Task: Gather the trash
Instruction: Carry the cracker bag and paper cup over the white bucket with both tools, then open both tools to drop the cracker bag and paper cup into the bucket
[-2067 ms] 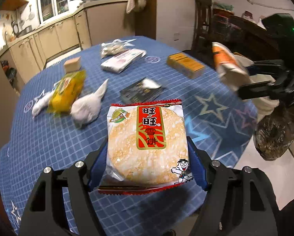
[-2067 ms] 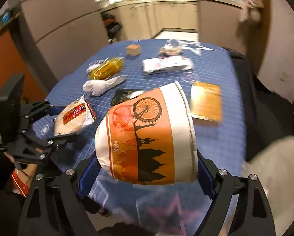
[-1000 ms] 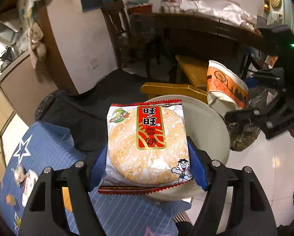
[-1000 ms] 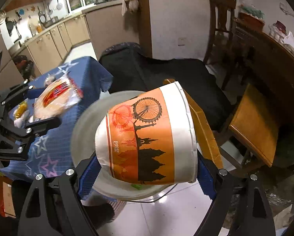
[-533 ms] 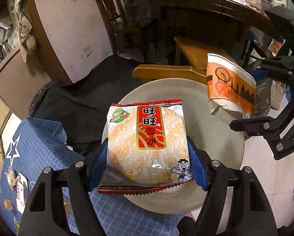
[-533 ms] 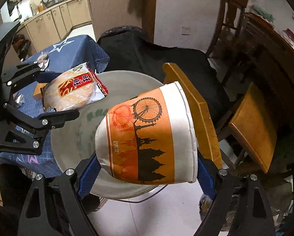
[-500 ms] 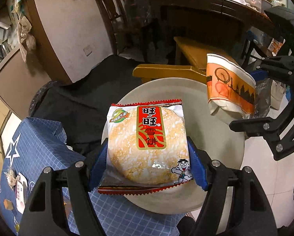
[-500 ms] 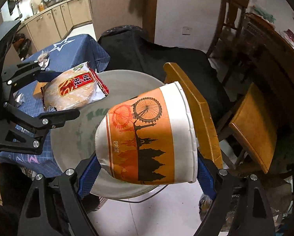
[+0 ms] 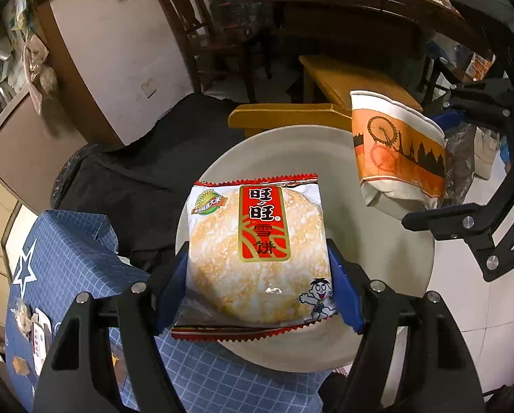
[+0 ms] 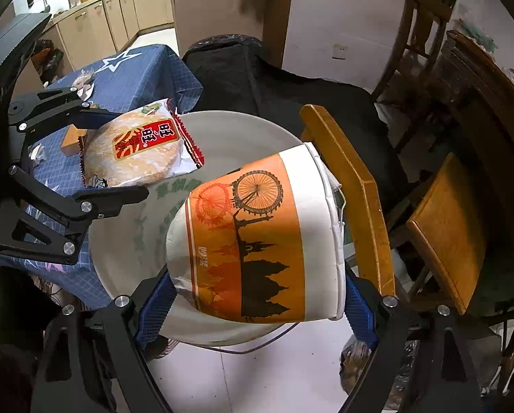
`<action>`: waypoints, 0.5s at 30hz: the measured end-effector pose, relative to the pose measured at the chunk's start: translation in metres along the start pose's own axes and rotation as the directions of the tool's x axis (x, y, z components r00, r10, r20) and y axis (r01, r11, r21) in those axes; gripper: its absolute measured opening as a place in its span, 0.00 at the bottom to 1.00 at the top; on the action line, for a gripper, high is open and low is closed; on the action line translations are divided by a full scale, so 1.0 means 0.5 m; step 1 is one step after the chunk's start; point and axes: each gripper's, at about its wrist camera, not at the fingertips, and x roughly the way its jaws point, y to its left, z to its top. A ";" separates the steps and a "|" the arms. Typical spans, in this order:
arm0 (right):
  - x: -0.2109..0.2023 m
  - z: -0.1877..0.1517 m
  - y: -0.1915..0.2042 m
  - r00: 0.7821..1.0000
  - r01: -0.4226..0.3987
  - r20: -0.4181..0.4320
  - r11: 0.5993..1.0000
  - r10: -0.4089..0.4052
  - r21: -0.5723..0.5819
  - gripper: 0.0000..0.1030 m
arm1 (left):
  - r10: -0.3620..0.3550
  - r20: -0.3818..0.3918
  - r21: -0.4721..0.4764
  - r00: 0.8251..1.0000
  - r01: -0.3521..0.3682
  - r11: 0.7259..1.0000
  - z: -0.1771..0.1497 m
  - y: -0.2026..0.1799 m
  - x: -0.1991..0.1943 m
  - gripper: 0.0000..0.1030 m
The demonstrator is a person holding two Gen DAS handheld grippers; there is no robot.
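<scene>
Over the round pale-grey bin (image 9: 387, 327), a red-trimmed rice-cracker packet (image 9: 257, 258) is clamped by the left gripper (image 9: 258, 289). A crumpled orange-and-white paper cup (image 10: 257, 241) is gripped widely by the right gripper (image 10: 257, 306). Green print inside the bin is shown only by the right view.

A round table draped in a blue checked cloth (image 9: 85, 254) printed with white stars (image 9: 24, 270) stands beside a wooden chair (image 10: 356, 189) on a white tiled floor (image 10: 257, 371). A black cover (image 10: 257, 82) lies heaped between the table and a white wall carrying a socket (image 10: 339, 50). Beige kitchen cabinets (image 10: 119, 10) line the far side, while a second dark wooden chair (image 9: 202, 24) stands before a long dark sideboard (image 9: 343, 17).
</scene>
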 end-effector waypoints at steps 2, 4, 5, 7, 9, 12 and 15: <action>0.001 0.001 0.002 1.000 -0.001 -0.004 1.000 0.001 -0.002 0.83 | 0.001 -0.004 0.003 1.000 -0.001 1.000 0.000 0.002 0.002 0.68; 0.003 0.003 0.003 1.000 0.000 -0.007 1.000 0.000 -0.005 0.83 | 0.002 -0.006 0.004 1.000 -0.002 1.000 -0.001 0.004 0.004 0.68; 0.004 0.004 0.003 1.000 0.000 -0.008 1.000 0.000 -0.004 0.83 | 0.002 -0.007 0.004 1.000 -0.002 1.000 -0.001 0.004 0.004 0.68; 0.006 0.006 0.002 1.000 -0.001 -0.010 1.000 0.001 -0.005 0.83 | 0.004 -0.008 0.004 1.000 -0.004 1.000 0.001 0.006 0.006 0.68; 0.008 0.009 0.000 1.000 -0.005 -0.010 1.000 0.005 -0.005 0.83 | 0.004 -0.008 0.003 1.000 -0.004 1.000 -0.001 0.007 0.008 0.68; 0.011 0.011 0.001 1.000 -0.009 -0.010 1.000 0.009 -0.010 0.83 | 0.003 -0.010 -0.001 1.000 -0.003 1.000 0.000 0.006 0.010 0.68; 0.014 0.012 0.000 1.000 -0.013 -0.011 1.000 0.013 -0.019 0.83 | 0.002 -0.013 0.004 1.000 -0.002 1.000 0.000 0.004 0.013 0.68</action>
